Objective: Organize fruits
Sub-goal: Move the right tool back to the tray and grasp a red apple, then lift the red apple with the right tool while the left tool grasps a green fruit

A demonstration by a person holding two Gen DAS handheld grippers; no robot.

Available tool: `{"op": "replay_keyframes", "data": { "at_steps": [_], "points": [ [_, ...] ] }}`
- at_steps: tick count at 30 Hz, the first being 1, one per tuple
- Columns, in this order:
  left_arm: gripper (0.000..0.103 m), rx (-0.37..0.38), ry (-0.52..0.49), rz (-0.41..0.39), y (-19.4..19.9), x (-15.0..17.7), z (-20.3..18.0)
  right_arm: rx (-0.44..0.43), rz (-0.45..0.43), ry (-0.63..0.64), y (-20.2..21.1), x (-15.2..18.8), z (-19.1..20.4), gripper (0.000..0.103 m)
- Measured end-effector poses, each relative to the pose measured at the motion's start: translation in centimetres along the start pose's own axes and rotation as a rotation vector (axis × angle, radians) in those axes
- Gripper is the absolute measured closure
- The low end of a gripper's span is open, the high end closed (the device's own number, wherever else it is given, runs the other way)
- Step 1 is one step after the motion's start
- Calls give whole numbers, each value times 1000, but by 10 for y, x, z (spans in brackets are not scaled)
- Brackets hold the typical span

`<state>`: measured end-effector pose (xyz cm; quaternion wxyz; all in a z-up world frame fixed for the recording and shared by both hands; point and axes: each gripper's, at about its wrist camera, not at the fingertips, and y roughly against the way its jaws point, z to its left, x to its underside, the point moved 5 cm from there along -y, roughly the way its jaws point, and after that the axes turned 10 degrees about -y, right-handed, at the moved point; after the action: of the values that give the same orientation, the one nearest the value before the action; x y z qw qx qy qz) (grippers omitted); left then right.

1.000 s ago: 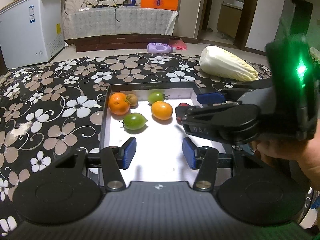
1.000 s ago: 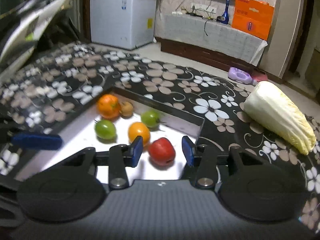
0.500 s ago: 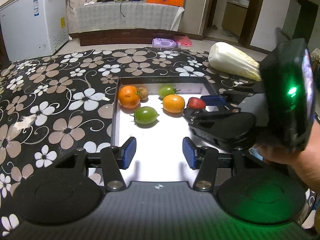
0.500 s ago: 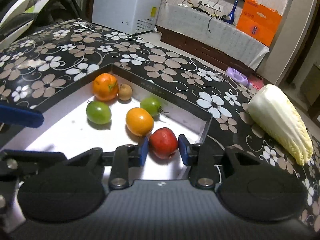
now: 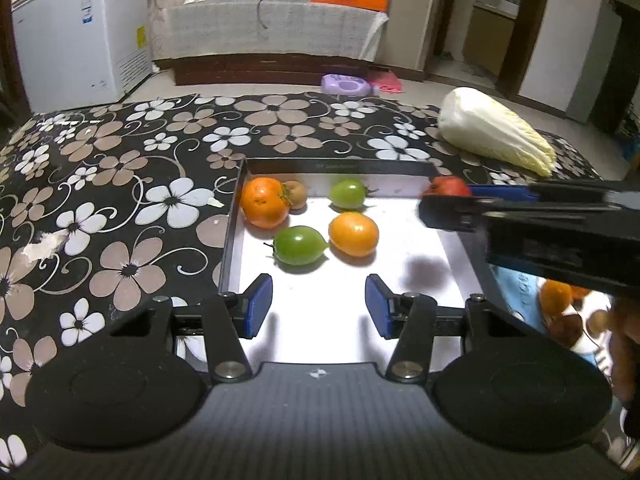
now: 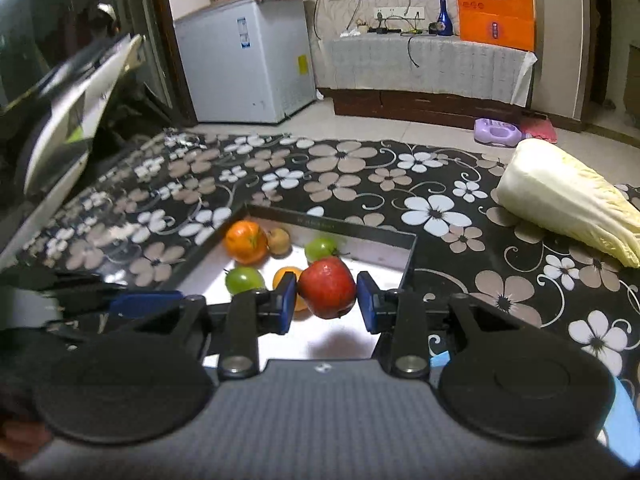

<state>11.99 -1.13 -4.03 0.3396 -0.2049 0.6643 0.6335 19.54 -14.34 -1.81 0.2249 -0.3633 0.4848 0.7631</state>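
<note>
A black-rimmed white tray (image 5: 236, 216) holds an orange (image 5: 264, 202), a small brown fruit (image 5: 297, 191), two green tomatoes (image 5: 299, 245), (image 5: 347, 194) and an orange tomato (image 5: 353, 233). My right gripper (image 6: 326, 298) is shut on a red tomato (image 6: 327, 289) and holds it lifted above the tray's right part; it also shows in the left wrist view (image 5: 447, 188). My left gripper (image 5: 318, 306) is open and empty over the tray's near end.
A napa cabbage (image 5: 494, 136) lies on the floral tablecloth (image 5: 120, 200) at the back right. A second container with fruit (image 5: 560, 304) shows at the right edge under the right gripper. A white freezer (image 5: 80, 44) stands beyond the table.
My right gripper has closed on the red tomato and lifted it off the tray floor. My left gripper has stayed open over the tray's near end.
</note>
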Motion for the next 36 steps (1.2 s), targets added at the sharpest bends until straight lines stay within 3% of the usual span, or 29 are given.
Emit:
{"op": "replay_keyframes", "data": {
  "at_steps": [10, 17, 20, 24, 36],
  "points": [
    [46, -43, 20, 36, -32, -12, 9, -35, -10, -13, 14, -2, -6, 67],
    [48, -18, 36, 45, -43, -17, 12, -38, -15, -29, 19, -3, -14, 67],
    [48, -15, 28, 39, -46, -18, 10, -40, -13, -30, 18, -2, -13, 67],
    [61, -24, 25, 35, -49, -19, 10, -42, -5, -20, 16, -1, -10, 67],
    [62, -28, 8, 12, -35, -20, 3, -39, 5, -19, 14, 1, -10, 67]
  ]
}}
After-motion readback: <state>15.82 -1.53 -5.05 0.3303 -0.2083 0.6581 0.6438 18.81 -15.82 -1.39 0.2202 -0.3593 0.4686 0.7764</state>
